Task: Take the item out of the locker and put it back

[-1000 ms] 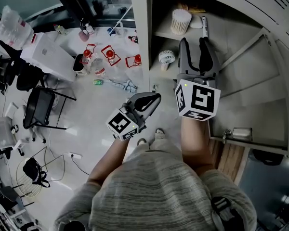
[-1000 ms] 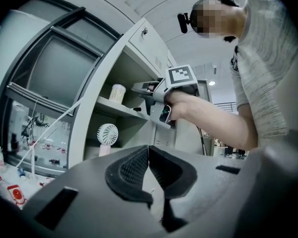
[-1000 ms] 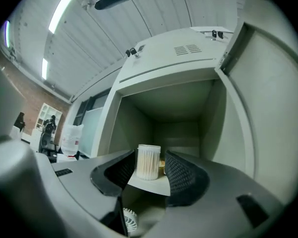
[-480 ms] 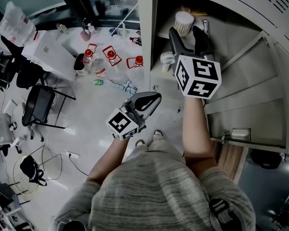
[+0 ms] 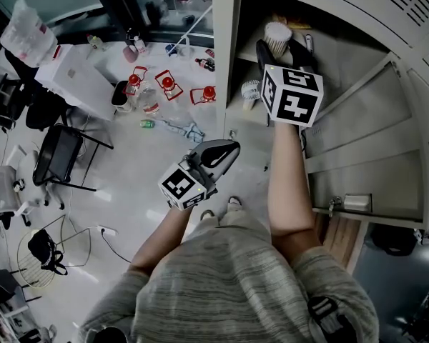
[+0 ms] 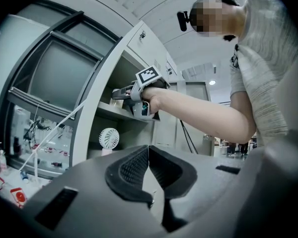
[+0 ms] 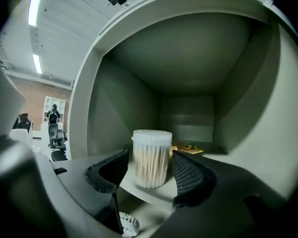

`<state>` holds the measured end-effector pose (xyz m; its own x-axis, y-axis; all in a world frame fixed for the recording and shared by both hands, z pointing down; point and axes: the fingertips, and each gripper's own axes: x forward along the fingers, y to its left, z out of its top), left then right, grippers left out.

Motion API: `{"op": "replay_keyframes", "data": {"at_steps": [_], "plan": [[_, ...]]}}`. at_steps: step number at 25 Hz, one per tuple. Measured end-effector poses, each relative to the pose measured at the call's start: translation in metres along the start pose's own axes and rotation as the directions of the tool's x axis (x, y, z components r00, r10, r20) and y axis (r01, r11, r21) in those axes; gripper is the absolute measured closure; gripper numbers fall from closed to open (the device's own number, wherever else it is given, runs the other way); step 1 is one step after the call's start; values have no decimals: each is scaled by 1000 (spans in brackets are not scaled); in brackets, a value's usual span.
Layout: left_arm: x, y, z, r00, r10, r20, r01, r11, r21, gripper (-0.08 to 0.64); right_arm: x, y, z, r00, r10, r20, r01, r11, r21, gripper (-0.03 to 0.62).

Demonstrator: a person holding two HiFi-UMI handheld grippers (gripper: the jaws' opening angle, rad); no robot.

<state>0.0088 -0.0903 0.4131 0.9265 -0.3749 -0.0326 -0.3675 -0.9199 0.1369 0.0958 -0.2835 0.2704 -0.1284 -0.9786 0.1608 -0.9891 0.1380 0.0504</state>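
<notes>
Right tongs (image 5: 281, 47) reach level into the open locker (image 5: 225, 63), at the upper shelf (image 5: 247, 56). Their jaws have just been opening and now stand wide apart. A clear jar of cotton swabs (image 7: 151, 155) stands upright between them near the shelf's front edge, with a gap to each pad. A yellow packet (image 7: 189, 148) lies behind the jar toward the back wall. A small white fan (image 6: 109, 138) sits on the shelf below. Left tongs (image 6: 148, 150) are held outside the locker, tips together, nothing between them.
</notes>
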Motion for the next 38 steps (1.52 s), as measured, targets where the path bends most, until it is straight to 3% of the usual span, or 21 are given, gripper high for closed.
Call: {"op": "replay_keyframes", "data": {"at_steps": [6,15,20,27,33,38], "plan": [[2,-2,1,1000,-6,3,6,1000,3,551,8,-1,-7,999,-10,-35,10,1000,4,328],[0,0,2,1000,-2,7,2,1000,7,551,-1,0,0,999,-5,39,3,999,41,347],[3,-3,3,1000,-4,9,4,1000,3,551,-18,11,17,994,40,104,-43,999,27,347],[1,-4,2,1000,-1,2,1,1000,7,551,-67,37,53,963,128,235,-124,992,-31,347],[1,-7,-2,1000,-6,-5,6,1000,3,551,-113,53,81,928,154,338,-124,986,-107,347],[1,-10,-2,1000,-14,-7,14,1000,7,551,-131,59,90,911,175,375,-142,983,-113,347]]}}
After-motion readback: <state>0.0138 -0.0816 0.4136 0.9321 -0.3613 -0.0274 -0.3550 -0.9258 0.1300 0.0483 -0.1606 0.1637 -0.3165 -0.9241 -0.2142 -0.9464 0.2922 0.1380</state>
